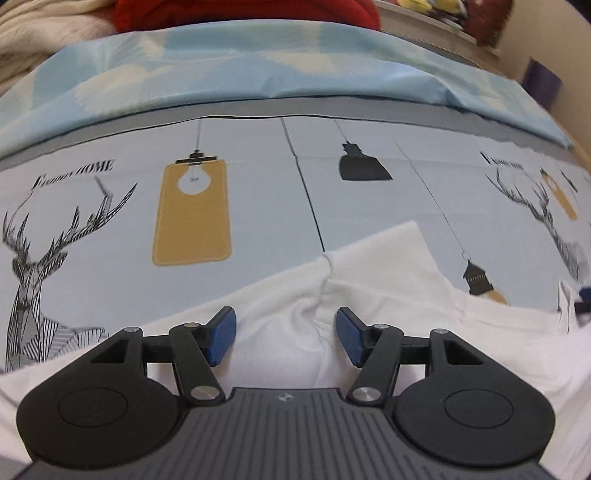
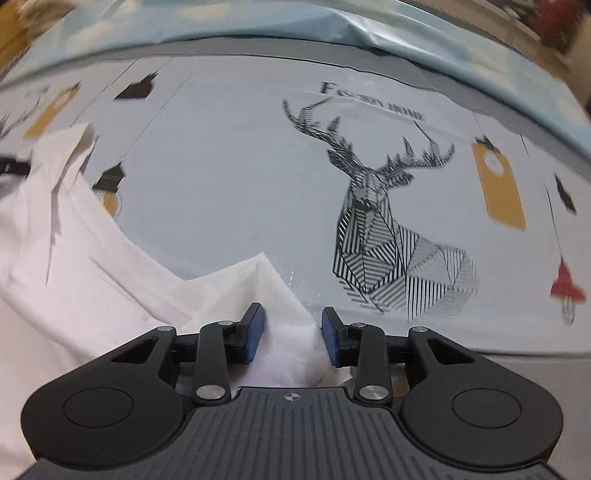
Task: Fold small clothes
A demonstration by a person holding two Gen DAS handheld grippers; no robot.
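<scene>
A small white garment (image 1: 388, 280) lies on the printed bed sheet (image 1: 266, 206). In the left wrist view my left gripper (image 1: 286, 334) is open, its blue pads (image 1: 221, 336) on either side of a bunched fold of the white cloth. In the right wrist view my right gripper (image 2: 293, 334) is open with a corner of the white garment (image 2: 258, 288) between its blue pads (image 2: 253, 334), the pads apart from the cloth's sides. The rest of the garment spreads to the left (image 2: 66, 258). The other gripper's black part shows at the far left edge (image 2: 11, 166).
The sheet carries deer (image 2: 384, 221), yellow lamp (image 1: 192, 214) and black lamp prints. A light blue quilt (image 1: 295, 62) lies along the far side. A red cloth (image 1: 243, 14) and a cream blanket (image 1: 37, 37) sit behind it.
</scene>
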